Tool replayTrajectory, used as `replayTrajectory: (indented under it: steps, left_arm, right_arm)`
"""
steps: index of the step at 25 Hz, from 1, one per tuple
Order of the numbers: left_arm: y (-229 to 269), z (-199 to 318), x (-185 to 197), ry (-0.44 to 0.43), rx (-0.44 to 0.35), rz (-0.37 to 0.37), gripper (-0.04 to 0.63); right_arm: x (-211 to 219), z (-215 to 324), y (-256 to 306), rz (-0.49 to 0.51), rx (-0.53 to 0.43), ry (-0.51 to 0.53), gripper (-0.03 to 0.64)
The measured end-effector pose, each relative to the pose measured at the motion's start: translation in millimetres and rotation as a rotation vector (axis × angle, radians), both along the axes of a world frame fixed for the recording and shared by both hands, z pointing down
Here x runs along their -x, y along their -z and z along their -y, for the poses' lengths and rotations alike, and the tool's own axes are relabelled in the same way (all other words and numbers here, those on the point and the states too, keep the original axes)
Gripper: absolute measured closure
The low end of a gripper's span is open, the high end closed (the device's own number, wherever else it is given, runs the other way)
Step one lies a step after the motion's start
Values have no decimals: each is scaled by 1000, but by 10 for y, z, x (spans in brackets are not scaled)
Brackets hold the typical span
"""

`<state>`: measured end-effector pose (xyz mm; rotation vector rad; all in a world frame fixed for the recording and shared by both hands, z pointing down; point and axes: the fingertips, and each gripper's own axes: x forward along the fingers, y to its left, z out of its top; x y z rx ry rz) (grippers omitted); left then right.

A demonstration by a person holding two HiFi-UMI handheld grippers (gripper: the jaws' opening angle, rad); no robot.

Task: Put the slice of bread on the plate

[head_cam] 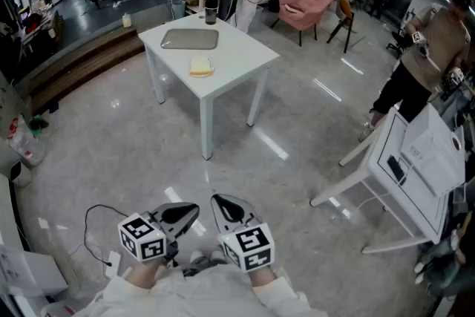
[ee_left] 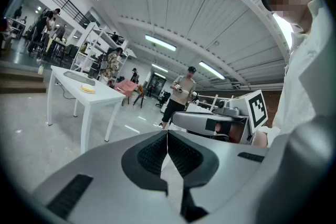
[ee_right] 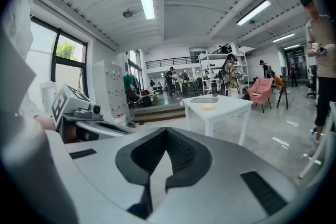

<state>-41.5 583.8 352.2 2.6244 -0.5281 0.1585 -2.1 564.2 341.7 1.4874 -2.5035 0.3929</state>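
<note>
Left gripper [head_cam: 189, 211], right gripper [head_cam: 220, 203]: closed | bread slice [head_cam: 201, 67]: well apart, ahead

1. Your left gripper [ee_left: 167, 134] and right gripper [ee_right: 167, 131] are both silver-grey shells. The pads [ee_left: 152, 155] are black with a fine grid texture.
2. The left cube [head_cam: 142, 237] and right cube [head_cam: 249, 247] are white with chunky black square patterns.
3. Your sleeves [head_cam: 200, 293] are white.
4. The table [head_cam: 237, 56] is plain white, the tray [head_cam: 190, 39] is flat grey, and the slice of bread [head_cam: 201, 66] is pale yellow.
5. The floor [head_cam: 111, 145] is glossy light grey with white glare streaks, and the armchair [head_cam: 306, 2] is pink.
</note>
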Motion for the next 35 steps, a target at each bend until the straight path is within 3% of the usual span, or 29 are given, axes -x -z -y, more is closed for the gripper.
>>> replayTrajectory:
  steps: [8,21,27,35]
  left_arm:
    - [-25,-92,87,31,18,-6,586]
    - [34,-125,45,49,-23,-10,586]
    - [30,-87,-83,48,-19,-29,586]
    - [-34,-98,-286,63,-23,-28,586]
  right_arm:
    - [-1,-139,7,0,7,10,603]
    - [15,-177,51,29,-9,46,601]
    - [-127,-126,9,69,19,39,601]
    - [-363,-96,-11,52,16,30,601]
